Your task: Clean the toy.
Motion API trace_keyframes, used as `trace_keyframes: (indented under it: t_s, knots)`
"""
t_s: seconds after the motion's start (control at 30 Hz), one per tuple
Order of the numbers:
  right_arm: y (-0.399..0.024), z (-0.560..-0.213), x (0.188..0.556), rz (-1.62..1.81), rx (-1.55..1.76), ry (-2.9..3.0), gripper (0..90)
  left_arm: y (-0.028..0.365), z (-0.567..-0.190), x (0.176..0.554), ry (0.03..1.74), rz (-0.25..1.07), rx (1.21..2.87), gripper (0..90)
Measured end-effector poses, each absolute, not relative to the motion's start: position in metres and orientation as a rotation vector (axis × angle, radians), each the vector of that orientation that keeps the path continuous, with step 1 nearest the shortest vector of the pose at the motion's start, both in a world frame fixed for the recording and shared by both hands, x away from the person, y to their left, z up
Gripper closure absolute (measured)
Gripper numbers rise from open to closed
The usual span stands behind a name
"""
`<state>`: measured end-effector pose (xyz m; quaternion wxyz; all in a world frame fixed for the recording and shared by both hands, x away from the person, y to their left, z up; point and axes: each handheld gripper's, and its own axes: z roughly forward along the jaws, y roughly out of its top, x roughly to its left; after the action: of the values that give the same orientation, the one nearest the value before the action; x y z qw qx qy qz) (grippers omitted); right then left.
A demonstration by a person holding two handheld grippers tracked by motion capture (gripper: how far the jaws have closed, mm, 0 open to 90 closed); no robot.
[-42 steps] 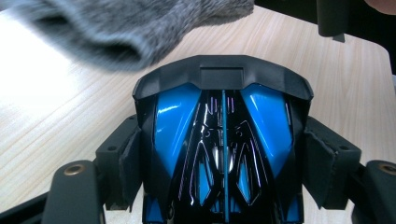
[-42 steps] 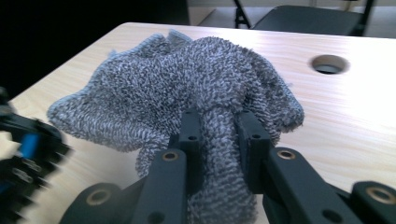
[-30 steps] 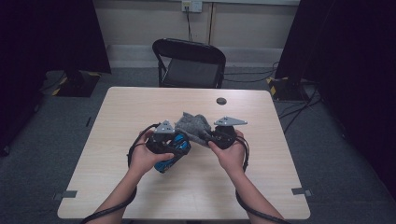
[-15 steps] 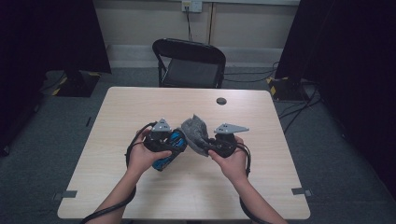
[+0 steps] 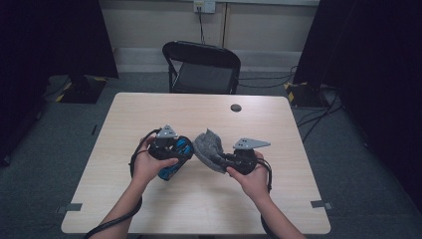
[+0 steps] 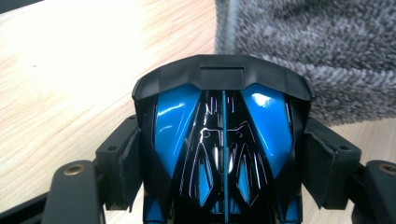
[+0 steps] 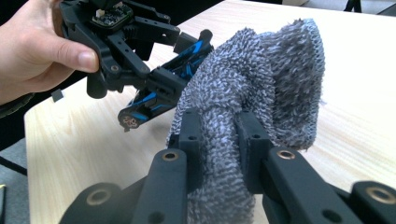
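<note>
While gripped, blue toy car (image 6: 223,154), grey cloth (image 7: 254,88)

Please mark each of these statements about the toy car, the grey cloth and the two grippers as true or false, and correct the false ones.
1. The left gripper holds a blue and black toy car between its jaws. True.
2. The right gripper is open and holds nothing. False: its jaws pinch a bunched grey cloth.
3. The grey cloth lies flat on the wooden table. False: it is lifted and gathered in the right gripper.
4. A black folding chair stands at the far side of the table. True.
5. The toy car is red. False: it is blue and black.
</note>
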<state>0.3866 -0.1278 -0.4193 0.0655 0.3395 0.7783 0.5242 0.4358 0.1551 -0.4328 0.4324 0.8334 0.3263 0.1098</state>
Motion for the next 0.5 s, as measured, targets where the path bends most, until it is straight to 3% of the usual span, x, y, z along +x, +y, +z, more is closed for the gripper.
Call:
trace_keyframes:
  t_s: [0.5]
  knots:
    - [-0.149, -0.425, 0.386, 1.593, 1.071, 2.324, 75.5, 0.166, -0.428, 0.438, 0.831, 0.296, 2.059, 25.6]
